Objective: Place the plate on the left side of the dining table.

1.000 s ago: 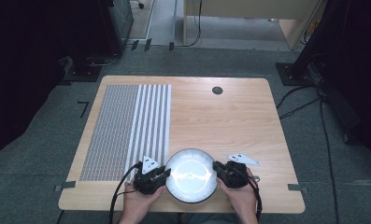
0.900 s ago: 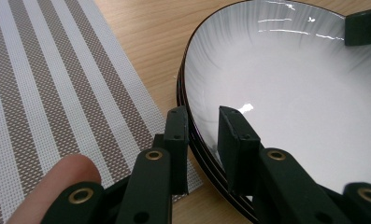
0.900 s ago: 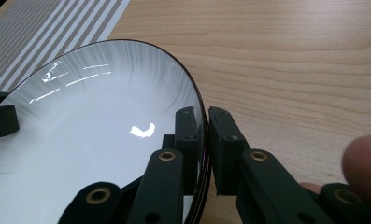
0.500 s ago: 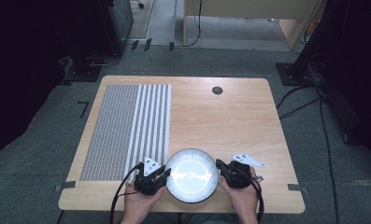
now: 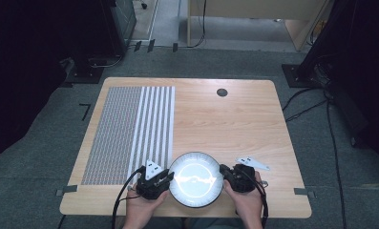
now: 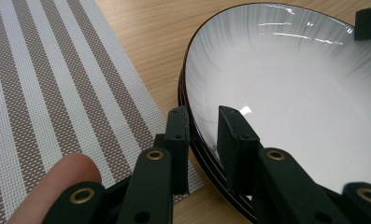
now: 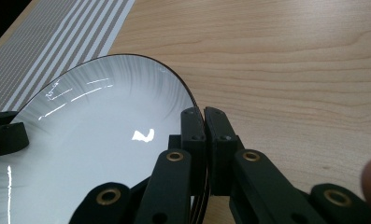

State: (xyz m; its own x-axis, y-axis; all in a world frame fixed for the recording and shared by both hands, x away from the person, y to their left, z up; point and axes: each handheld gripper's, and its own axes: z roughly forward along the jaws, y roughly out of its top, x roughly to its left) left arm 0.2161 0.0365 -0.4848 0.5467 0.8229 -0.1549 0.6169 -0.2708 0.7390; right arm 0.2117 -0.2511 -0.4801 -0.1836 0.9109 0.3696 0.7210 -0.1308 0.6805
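A white bowl (image 5: 195, 179) with a dark rim was seen at the 6 o'clock edge of the wooden tabletop (image 5: 225, 124), flanked by both hands. At the bowl's 9 o'clock rim the left gripper (image 6: 203, 140) was set astride the edge — one jaw outside, one inside, a visible gap left between them — beside the striped placemat (image 5: 130, 129), which lay toward 10 o'clock. At the 3 o'clock rim the right gripper (image 7: 203, 122) was closed tight on the bowl's edge, its jaws nearly meeting.
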